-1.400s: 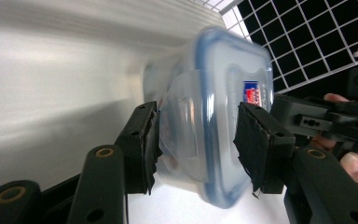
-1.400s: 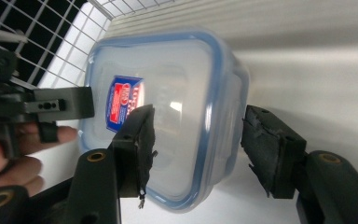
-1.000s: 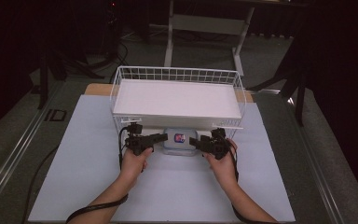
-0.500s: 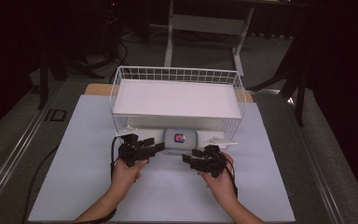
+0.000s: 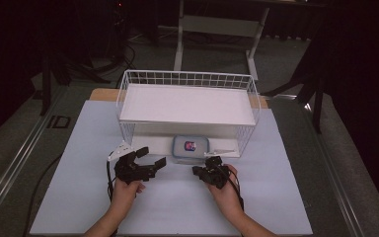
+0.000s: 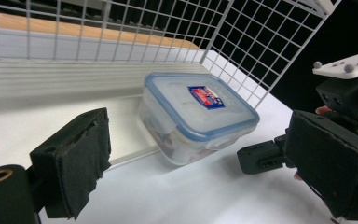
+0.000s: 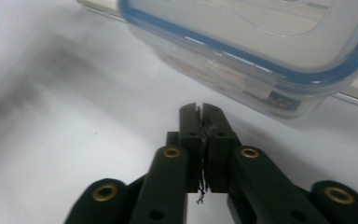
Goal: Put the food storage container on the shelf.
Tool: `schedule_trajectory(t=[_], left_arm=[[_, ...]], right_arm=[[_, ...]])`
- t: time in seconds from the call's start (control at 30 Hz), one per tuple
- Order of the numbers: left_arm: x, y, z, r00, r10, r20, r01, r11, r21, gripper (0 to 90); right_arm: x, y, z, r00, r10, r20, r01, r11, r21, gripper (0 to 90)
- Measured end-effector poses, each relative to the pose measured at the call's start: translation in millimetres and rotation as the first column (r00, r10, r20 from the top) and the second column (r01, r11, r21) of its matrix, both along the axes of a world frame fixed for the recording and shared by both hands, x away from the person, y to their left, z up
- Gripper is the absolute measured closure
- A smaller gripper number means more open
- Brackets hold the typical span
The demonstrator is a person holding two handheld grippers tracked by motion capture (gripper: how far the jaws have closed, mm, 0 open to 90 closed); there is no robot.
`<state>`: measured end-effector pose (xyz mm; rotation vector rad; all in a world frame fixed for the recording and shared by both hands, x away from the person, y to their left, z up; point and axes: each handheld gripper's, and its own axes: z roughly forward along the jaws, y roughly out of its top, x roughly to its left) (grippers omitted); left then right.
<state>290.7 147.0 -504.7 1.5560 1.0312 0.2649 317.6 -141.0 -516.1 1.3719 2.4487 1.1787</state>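
Under wire shelf (image 5: 187, 106), container (image 5: 191, 146), contents blurred

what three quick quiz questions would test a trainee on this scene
1. True or false: the left tool is open.
2. Where does the lidded box sit? A) on top of the wire shelf B) under the shelf, on the table C) in the right tool
3. Fill in: the box lid's rim is ____.

Key: 1 true; 2 B; 3 blue
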Motion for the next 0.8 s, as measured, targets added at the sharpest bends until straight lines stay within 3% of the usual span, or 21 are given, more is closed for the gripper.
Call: schedule_trajectory(t=[0.1, 0.27, 0.5, 0.8], left_arm=[[-1.6, -0.7, -1.3, 0.9999, 0.003, 0.014, -0.003, 0.9988, 0.048, 8.1], [-3.6, -4.3, -2.4, 0.9994, -0.003, 0.033, 0.001, 0.997, 0.077, 8.1], [-3.8, -7.6, -3.8, 0.9983, -0.017, 0.056, 0.012, 0.9967, 0.08, 8.1], [-5.9, -5.0, -2.6, 0.9963, 0.009, 0.085, -0.017, 0.9959, 0.089, 8.2]], right_arm=[[4.3, 2.0, -1.9, 1.0, -0.006, 0.001, 0.006, 1.0, -0.007, 89.8], [11.6, 2.0, -0.9, 0.9996, -0.029, 0.007, 0.029, 1.0, -0.002, 89.9], [18.7, 5.4, -1.5, 0.9991, -0.041, 0.013, 0.041, 0.999, 0.01, 89.9], [28.3, 11.1, -0.2, 0.9978, -0.056, 0.036, 0.056, 0.998, -0.007, 89.9]])
